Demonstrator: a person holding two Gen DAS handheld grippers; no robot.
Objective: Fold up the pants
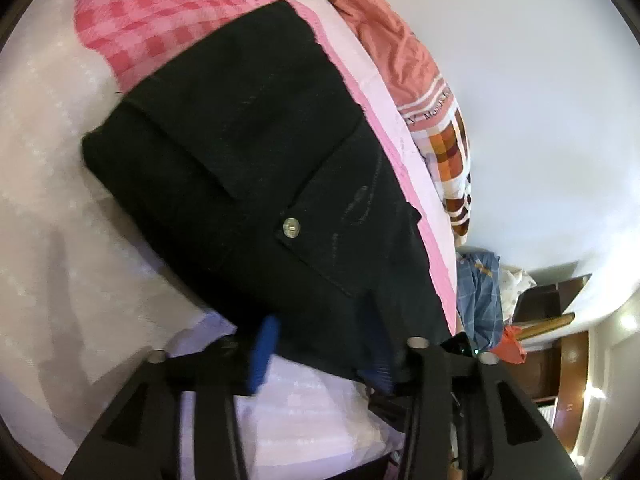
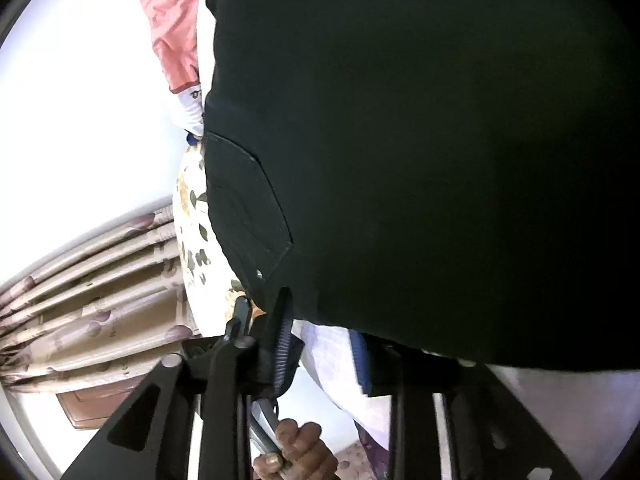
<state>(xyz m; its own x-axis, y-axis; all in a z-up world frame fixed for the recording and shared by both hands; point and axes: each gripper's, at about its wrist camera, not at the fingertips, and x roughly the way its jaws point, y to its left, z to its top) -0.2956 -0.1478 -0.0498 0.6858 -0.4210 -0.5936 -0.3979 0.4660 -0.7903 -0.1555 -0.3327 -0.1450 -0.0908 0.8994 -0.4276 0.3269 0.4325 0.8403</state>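
Note:
Black pants point(image 1: 256, 184), folded, lie on the bed, with a metal button point(image 1: 291, 227) on a pocket flap. My left gripper point(image 1: 320, 356) is at their near edge; its blue-padded fingers point(image 1: 262, 354) stand apart, the right one partly under the cloth. In the right wrist view the black pants point(image 2: 420, 160) fill most of the frame, very close. My right gripper point(image 2: 320, 344) is at their lower edge with fingers point(image 2: 280, 340) apart. The other gripper, held by a hand point(image 2: 296, 452), shows beside it.
A pink checked sheet point(image 1: 160, 12) covers the bed. An orange and checked blanket point(image 1: 400, 60) lies along the far side by the white wall. Blue clothes point(image 1: 478, 296) and wooden furniture point(image 1: 560, 344) stand at the right. Curtains point(image 2: 88, 300) hang left in the right wrist view.

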